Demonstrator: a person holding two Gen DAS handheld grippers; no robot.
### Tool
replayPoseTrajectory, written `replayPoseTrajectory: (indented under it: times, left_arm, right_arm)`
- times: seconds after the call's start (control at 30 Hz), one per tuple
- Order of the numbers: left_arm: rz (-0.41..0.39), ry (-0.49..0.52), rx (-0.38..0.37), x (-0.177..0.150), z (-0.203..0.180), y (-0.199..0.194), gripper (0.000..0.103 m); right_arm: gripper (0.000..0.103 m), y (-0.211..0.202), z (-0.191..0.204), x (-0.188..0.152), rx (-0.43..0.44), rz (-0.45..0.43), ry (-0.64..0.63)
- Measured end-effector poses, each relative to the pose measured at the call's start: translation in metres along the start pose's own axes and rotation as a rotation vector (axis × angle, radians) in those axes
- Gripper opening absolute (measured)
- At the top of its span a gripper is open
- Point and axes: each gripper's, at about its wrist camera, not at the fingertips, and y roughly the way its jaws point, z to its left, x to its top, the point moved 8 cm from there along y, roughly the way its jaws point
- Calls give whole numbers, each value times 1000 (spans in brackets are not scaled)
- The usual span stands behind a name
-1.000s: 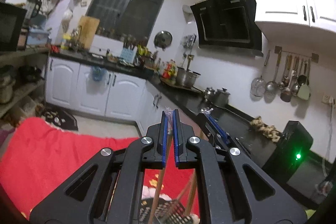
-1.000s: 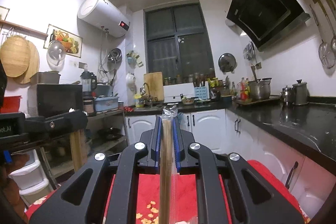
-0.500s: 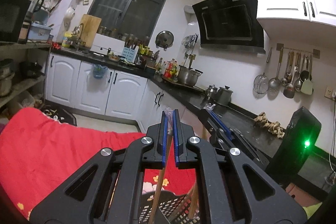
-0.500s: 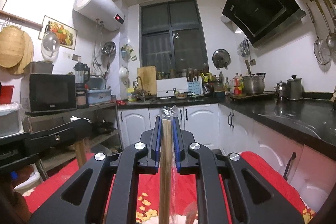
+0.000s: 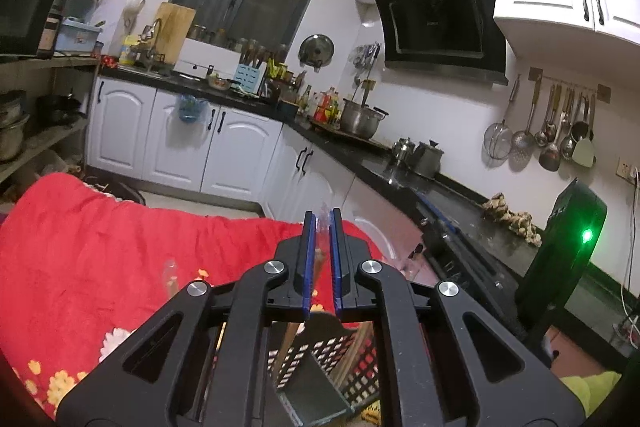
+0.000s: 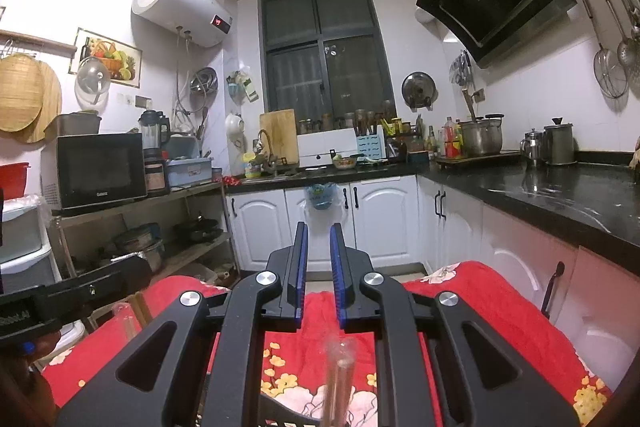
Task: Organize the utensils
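Note:
In the left wrist view my left gripper is shut on wrapped wooden chopsticks that hang down into a black lattice utensil basket below the fingers. In the right wrist view my right gripper is open with nothing between its blue pads. A plastic-wrapped chopstick pair stands free below it, its top blurred, over the basket's rim. The left gripper's body shows at the left edge of that view.
A table under a red flowered cloth carries the basket. A black countertop with pots runs along the right. White cabinets stand ahead. A shelf with a microwave is on the left. A black device with a green light stands right.
My right gripper has opened and let go of its wrapped chopsticks, which have dropped below the fingers. My left gripper still holds its chopsticks and has come lower over the basket.

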Motion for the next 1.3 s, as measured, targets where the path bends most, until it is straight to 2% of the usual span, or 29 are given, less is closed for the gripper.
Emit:
replayPoseTrajectory:
  times: [0.07, 0.13, 0.17, 0.33, 0.47, 0.53, 0.6, 0.7, 0.9, 1.1, 1.3]
  left_arm:
    - [8, 3, 4, -2, 0, -3, 15]
    - [12, 8, 9, -3, 0, -8, 31]
    - [11, 11, 12, -3, 0, -10, 33]
    - [20, 20, 39, -5, 2, -21, 57]
    - [40, -20, 44, -8, 10, -30, 68]
    - [46, -44, 37, -10, 14, -33, 79]
    - [44, -51, 50, -9, 18, -37, 81]
    - [33, -58, 57, -6, 21, -45, 91]
    - [24, -51, 53, -6, 14, -62, 93]
    - [30, -49, 63, -14, 12, -74, 93]
    - [45, -73, 71, -24, 16, -83, 93]
  right_arm:
    - [12, -4, -2, 0, 2, 14, 8]
    - [12, -9, -4, -2, 10, 32, 16]
    - [13, -11, -6, -2, 10, 39, 19]
    - [21, -21, -12, -9, 14, 90, 37]
    - [26, -27, -16, -14, 10, 126, 39]
    - [28, -30, -17, -16, 16, 145, 48]
    - [35, -34, -17, -18, 23, 160, 57]
    - [38, -41, -15, -20, 29, 177, 57]
    - [49, -56, -8, -25, 53, 208, 45]
    - [55, -70, -1, -28, 72, 228, 22]
    - [57, -83, 3, -30, 80, 244, 20]
